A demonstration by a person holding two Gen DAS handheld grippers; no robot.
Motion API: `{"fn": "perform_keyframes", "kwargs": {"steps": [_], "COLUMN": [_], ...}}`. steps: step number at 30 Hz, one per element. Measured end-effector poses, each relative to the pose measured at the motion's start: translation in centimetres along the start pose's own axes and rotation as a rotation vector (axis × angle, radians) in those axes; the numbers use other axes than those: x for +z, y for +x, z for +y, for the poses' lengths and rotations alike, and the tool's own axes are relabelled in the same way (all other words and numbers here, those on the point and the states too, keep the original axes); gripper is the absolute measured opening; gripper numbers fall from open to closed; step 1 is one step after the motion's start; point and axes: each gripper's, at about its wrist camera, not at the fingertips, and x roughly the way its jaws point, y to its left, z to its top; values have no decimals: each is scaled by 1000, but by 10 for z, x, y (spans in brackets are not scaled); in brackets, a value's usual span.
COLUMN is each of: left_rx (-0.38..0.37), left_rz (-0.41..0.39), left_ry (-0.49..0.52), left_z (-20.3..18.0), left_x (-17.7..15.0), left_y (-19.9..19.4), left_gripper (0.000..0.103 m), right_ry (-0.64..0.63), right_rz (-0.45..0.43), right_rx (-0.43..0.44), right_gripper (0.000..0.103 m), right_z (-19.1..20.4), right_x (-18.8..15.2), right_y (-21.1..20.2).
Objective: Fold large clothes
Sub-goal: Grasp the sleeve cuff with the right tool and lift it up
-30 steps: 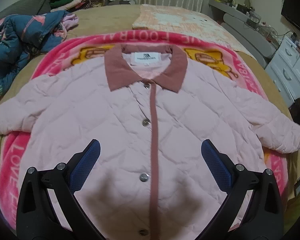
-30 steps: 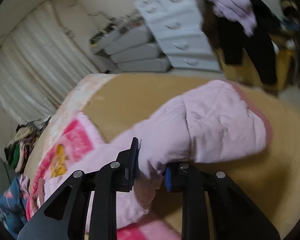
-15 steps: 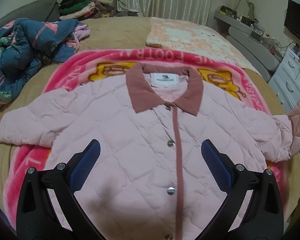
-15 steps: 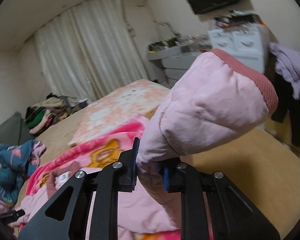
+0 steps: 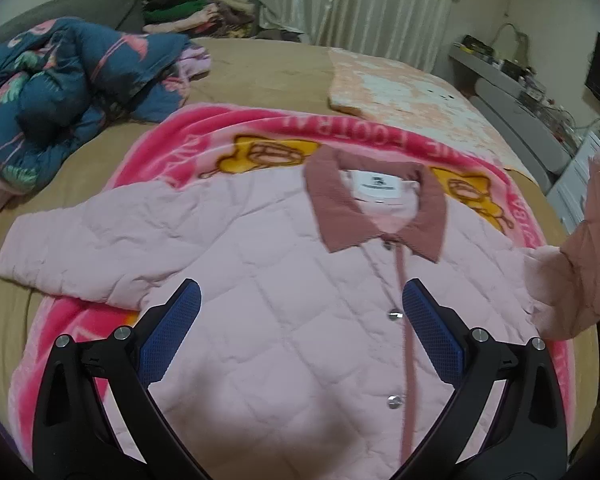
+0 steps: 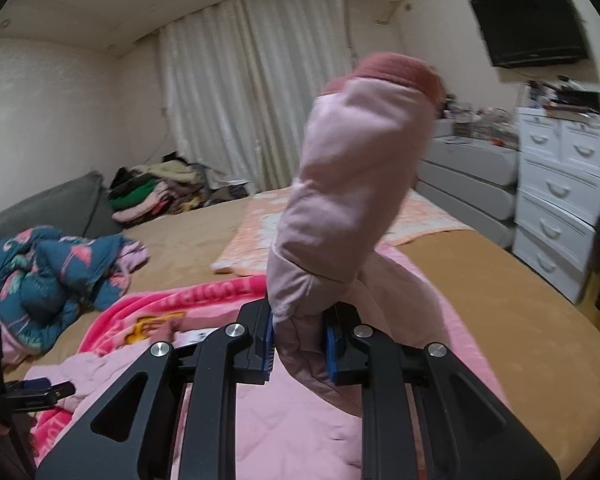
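Observation:
A pale pink quilted jacket [image 5: 284, 320] with a dusty-rose collar [image 5: 380, 216] lies face up, snaps fastened, on a pink cartoon blanket [image 5: 228, 132]. My left gripper [image 5: 300, 320] hovers open over the jacket's front, nothing between its blue pads. My right gripper [image 6: 298, 340] is shut on the jacket's right sleeve [image 6: 352, 184], which stands lifted above the bed with its rose cuff [image 6: 392, 70] on top. That raised sleeve [image 5: 588, 248] shows at the right edge of the left wrist view. The other sleeve [image 5: 80, 248] lies flat to the left. The left gripper [image 6: 24, 396] shows at the right wrist view's lower left.
The tan bed [image 5: 268, 72] carries a bunched blue flamingo quilt [image 5: 60, 92] at the left, a peach blanket [image 5: 404, 92] at the back and a pile of clothes [image 5: 196, 12] by the curtains. White drawers [image 6: 560, 196] stand to the right below a wall television [image 6: 536, 20].
My right gripper has lifted the sleeve off the bed and swung it up and inward, rolling upright. The left gripper has drifted left; the jacket now sits further right in its view.

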Motion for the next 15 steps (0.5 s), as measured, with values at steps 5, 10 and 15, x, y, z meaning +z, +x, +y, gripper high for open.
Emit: {"fn": "perform_keyframes", "kwargs": {"steps": [5, 10, 15], "left_rx": [-23, -32, -79], "left_rz": [25, 19, 13], "left_ry": [-45, -90, -148], "left_z": [25, 47, 65], "left_x": [2, 2, 1], "left_y": [8, 8, 5], "left_gripper": [95, 95, 95], "right_ry": [-36, -92, -138], "right_rz": [20, 64, 119], "right_rx": [73, 128, 176], "right_gripper": [18, 18, 18], "right_z": [41, 88, 131], "right_x": [-9, -31, -62], "right_y": [15, 38, 65]}}
